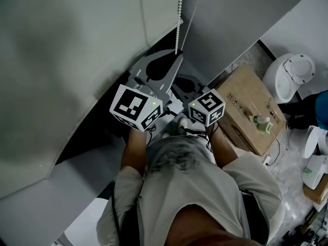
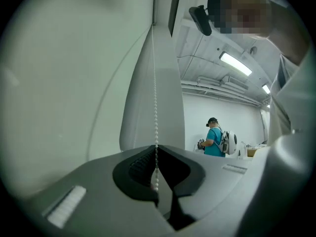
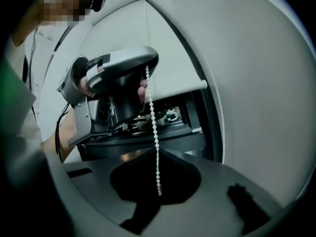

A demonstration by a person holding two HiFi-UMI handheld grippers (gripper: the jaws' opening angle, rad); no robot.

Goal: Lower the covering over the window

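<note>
Grey T-shirt (image 1: 215, 188); grey left tool (image 2: 157, 147), right tool (image 3: 157, 149); black-white marker cubes (image 1: 136, 107)

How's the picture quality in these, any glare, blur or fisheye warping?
Head view: dim and shadowy, yet sharp. Left gripper view: fisheye bending, dark corners, the long ceiling strip light glares. Right gripper view: same bending, the white bead chain looks crisp.

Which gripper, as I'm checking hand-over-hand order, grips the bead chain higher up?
The left gripper: it clamps the bead chain above the right gripper.
</note>
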